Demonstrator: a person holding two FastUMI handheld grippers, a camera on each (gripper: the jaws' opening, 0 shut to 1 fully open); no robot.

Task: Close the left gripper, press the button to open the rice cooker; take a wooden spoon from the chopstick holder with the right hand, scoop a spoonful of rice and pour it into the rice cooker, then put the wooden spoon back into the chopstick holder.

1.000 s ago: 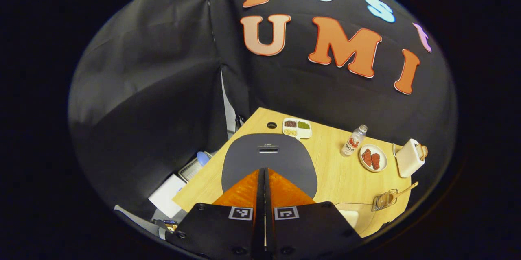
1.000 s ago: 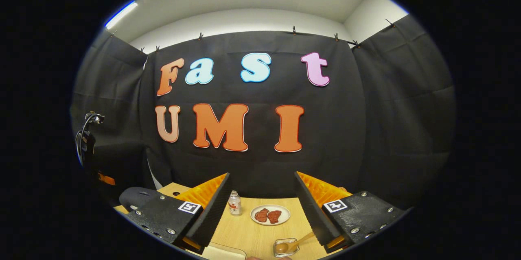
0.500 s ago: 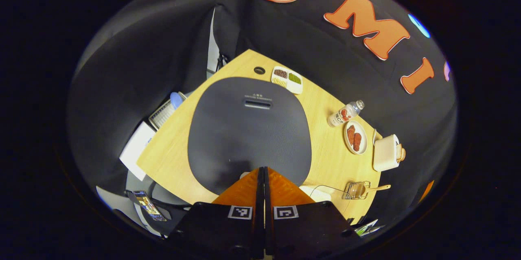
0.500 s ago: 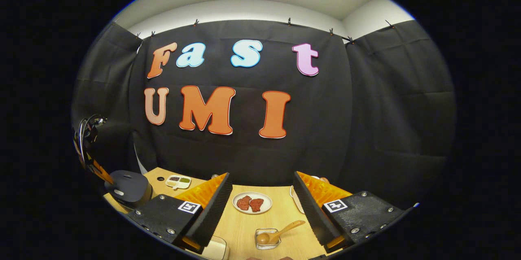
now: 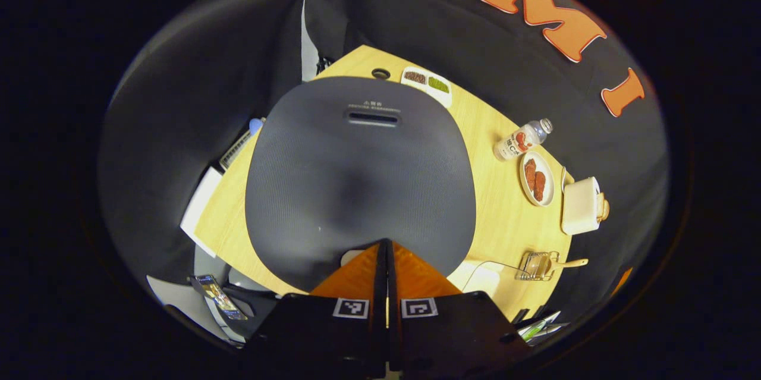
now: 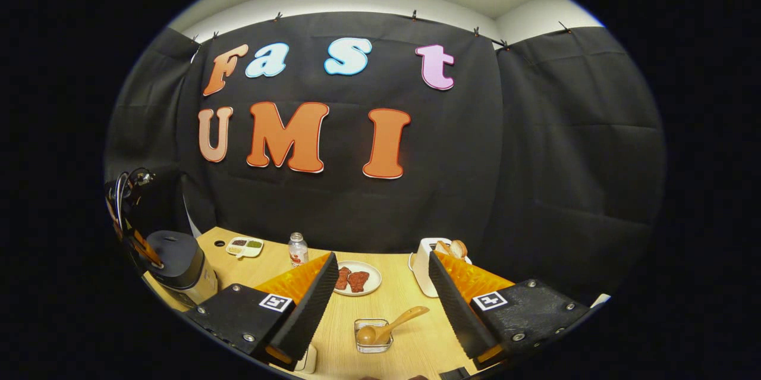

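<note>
At the bottom centre of the left gripper view, the left gripper, fingers pressed together, sits at the rice cooker lid's near edge, seemingly on the button. Next: press down. The right gripper waits spread above the wooden spoon.

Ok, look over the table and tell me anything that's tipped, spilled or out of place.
Nothing stands out. The rice cooker stands upright with its lid down, the bottle is upright, the plate sits flat, and the wooden spoon leans in its clear holder. No spills show on the table.
</note>
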